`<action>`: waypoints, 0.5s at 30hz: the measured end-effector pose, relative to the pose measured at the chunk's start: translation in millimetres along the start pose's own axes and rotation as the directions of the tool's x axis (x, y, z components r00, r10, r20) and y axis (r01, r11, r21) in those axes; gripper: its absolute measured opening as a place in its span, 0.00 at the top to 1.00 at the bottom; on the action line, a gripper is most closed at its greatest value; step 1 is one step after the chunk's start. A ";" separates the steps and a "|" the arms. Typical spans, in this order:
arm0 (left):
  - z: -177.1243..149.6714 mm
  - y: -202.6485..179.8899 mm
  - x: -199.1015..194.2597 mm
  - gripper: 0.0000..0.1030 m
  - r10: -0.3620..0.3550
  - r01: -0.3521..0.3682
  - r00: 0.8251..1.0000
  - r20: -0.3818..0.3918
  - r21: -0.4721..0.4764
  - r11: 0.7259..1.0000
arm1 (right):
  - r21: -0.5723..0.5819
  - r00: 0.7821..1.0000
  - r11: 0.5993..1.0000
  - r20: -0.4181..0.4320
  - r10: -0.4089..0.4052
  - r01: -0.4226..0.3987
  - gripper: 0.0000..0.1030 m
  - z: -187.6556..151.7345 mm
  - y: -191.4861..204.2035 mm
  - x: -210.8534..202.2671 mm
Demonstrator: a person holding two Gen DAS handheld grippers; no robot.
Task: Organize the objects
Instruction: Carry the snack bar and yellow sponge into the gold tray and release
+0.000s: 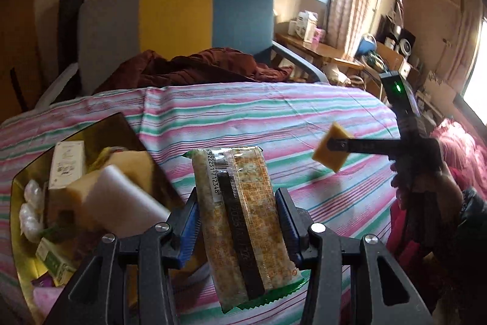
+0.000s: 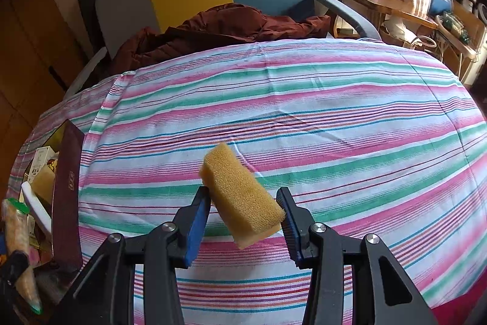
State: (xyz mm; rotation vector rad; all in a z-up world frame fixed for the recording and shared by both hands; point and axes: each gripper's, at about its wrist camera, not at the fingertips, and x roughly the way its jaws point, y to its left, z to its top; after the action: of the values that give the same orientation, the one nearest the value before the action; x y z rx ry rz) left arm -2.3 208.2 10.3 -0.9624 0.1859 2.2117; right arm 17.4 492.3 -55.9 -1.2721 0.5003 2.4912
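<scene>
Your left gripper [image 1: 236, 221] is clamping a long cracker packet [image 1: 243, 221] between its narrowly parted jaws, holding it in the air above the striped cloth [image 1: 274, 118], just beside the gold-lined box [image 1: 18, 203] of sponges and small cartons. Your right gripper [image 2: 243, 212] is pinching a yellow sponge [image 2: 240, 197], tilted, lifted clear of the cloth.

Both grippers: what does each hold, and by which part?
Left gripper clamps a snack packet across its middle; right gripper pinches a yellow sponge at its lower end.
</scene>
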 end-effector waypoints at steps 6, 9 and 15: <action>-0.4 59.2 -30.5 0.54 0.055 -0.050 0.998 0.033 -0.127 0.991 | -0.042 1.000 0.999 0.003 0.023 -0.023 0.56 -4.0 20.3 -8.9; -2.8 103.1 -45.5 0.54 0.083 -0.071 0.996 0.040 -0.242 0.968 | -0.059 0.997 0.995 0.017 0.080 -0.079 0.56 -5.9 40.4 -19.3; -12.6 184.1 -85.6 0.54 0.189 -0.141 0.979 0.076 -0.414 0.899 | -0.156 0.970 0.960 0.036 0.241 -0.233 0.56 -14.8 105.2 -45.6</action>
State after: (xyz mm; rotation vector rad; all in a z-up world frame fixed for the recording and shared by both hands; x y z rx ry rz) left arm -75.6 20.0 34.4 -1.0646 -0.2698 2.5133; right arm 10.2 386.9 -8.9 -1.2591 0.4840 2.8029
